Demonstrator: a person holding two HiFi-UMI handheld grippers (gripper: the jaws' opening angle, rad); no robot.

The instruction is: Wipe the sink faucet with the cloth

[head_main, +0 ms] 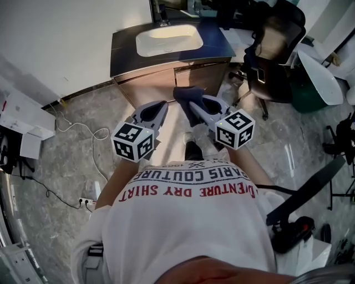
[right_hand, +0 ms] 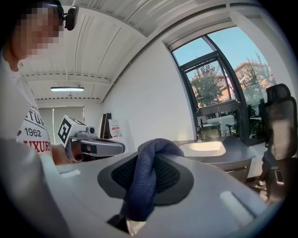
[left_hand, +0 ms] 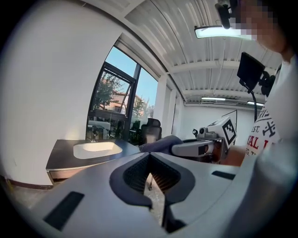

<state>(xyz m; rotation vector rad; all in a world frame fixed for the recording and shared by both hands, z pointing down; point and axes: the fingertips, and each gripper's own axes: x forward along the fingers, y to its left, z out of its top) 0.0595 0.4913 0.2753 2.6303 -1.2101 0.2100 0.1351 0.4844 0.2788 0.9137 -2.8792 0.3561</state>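
A white sink [head_main: 169, 40] is set in a dark counter [head_main: 125, 47] some way ahead of me, and a dark faucet [head_main: 161, 16] stands behind it. My right gripper [head_main: 191, 105] is shut on a dark blue cloth [head_main: 187, 97], held in the air in front of the cabinet. That cloth [right_hand: 144, 181] is bunched over the jaws in the right gripper view, with the sink [right_hand: 205, 148] far beyond it. My left gripper [head_main: 162, 105] hovers beside it, shut and holding nothing. In the left gripper view its jaws [left_hand: 149, 157] meet at the tip, and the sink [left_hand: 95, 148] lies off to the left.
A wooden cabinet [head_main: 166, 80] stands under the counter. A black office chair [head_main: 277, 50] is on the right. White cables [head_main: 83, 133] and a power strip [head_main: 86, 202] lie on the stone floor at left, near white boxes [head_main: 22, 119].
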